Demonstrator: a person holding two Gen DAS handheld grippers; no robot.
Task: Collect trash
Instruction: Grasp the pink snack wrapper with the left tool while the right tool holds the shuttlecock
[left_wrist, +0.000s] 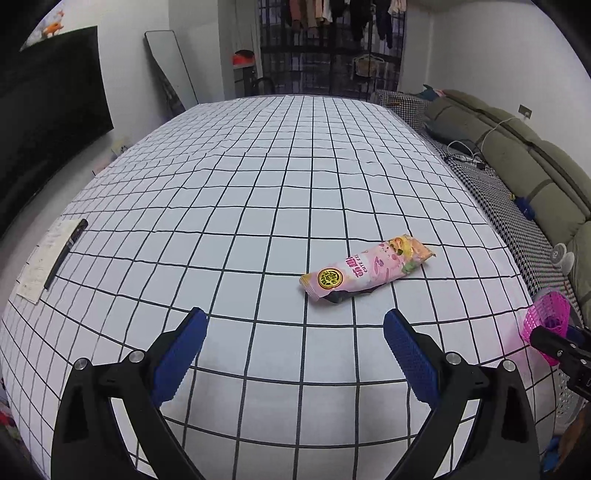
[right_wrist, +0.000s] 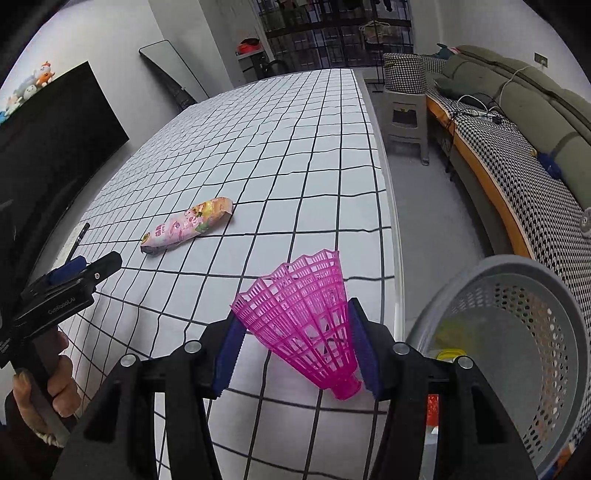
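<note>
A pink snack wrapper (left_wrist: 365, 270) lies on the checked tablecloth (left_wrist: 258, 177), just ahead and right of my open, empty left gripper (left_wrist: 293, 326). It also shows in the right wrist view (right_wrist: 188, 226). My right gripper (right_wrist: 295, 343) is shut on a pink plastic shuttlecock (right_wrist: 306, 321) and holds it above the table's right edge. The shuttlecock also shows at the right edge of the left wrist view (left_wrist: 546, 325). A grey perforated trash basket (right_wrist: 517, 343) stands beside the table, right of the right gripper, with some trash inside.
A paper sheet with a black pen (left_wrist: 64, 254) lies at the table's left edge. A sofa (right_wrist: 517, 122) with a houndstooth cover runs along the right wall. A grey stool (right_wrist: 404, 114) stands beyond the table's right side. A black TV (left_wrist: 48, 96) hangs at left.
</note>
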